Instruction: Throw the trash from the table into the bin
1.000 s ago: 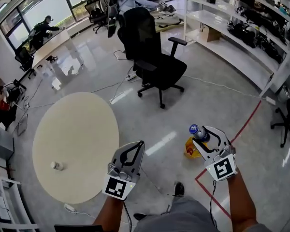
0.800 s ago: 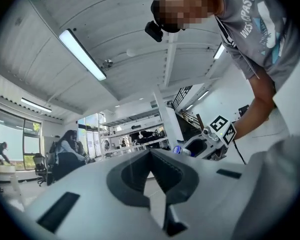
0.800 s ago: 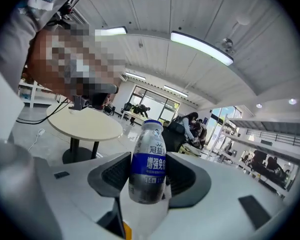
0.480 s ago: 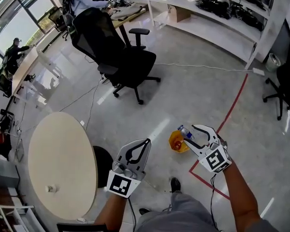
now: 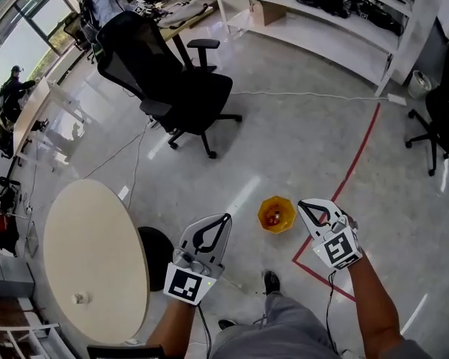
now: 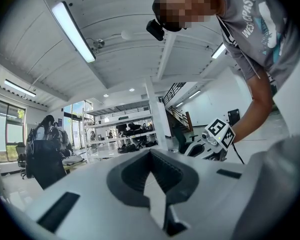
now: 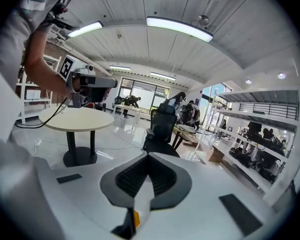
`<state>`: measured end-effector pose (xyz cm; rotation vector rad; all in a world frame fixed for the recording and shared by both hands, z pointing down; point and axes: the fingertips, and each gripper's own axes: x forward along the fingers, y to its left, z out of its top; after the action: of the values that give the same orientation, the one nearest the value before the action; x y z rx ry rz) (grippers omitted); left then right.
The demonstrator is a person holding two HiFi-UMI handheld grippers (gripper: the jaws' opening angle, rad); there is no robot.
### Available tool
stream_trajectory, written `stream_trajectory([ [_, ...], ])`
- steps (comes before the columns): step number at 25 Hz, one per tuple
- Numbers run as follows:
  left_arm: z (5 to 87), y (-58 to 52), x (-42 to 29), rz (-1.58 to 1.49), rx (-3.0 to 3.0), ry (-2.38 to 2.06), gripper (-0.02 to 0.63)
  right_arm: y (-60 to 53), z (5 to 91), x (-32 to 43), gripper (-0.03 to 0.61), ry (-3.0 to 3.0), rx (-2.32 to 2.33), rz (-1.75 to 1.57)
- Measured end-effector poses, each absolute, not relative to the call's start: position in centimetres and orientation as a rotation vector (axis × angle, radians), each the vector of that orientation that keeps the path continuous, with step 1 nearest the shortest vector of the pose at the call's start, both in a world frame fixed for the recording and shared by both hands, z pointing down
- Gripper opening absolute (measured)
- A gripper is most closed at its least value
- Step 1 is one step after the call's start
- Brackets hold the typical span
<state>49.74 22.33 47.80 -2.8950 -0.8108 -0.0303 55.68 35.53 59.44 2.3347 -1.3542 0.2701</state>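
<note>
1. The left gripper (image 5: 223,221) has its jaws together, with nothing between them; its own view shows only floor through the hollow between the pads.
2. The right gripper (image 5: 304,206) has just been closing its jaws, and they now meet at the tips, empty.
3. The yellow bin (image 5: 263,220) stands on the floor between the 2 grippers, just beside the right gripper's tips on their left and a little farther from the left gripper's tips on their right. Small red bits (image 5: 272,217) lie inside it.
4. A small pale piece of trash (image 5: 78,298) lies on the round table (image 5: 90,230), well apart from the left gripper, off to its left and back past its marker cube.
5. The table's near edge is close to the left gripper's left side; its dark foot (image 5: 159,247) shows between them.
6. A red line (image 5: 357,172) on the floor runs ahead of the right gripper and corners just beneath it.
7. A black office chair (image 5: 179,81) stands well ahead of both grippers, beyond the bin.
</note>
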Motion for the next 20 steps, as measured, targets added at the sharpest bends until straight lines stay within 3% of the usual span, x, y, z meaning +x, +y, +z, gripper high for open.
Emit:
stream_trajectory([
  [20,45.0,19.7,45.8,0.049,-2.906,-0.680,0.041,34.4,56.3,53.6,0.008,-1.357,2.314,0.205],
])
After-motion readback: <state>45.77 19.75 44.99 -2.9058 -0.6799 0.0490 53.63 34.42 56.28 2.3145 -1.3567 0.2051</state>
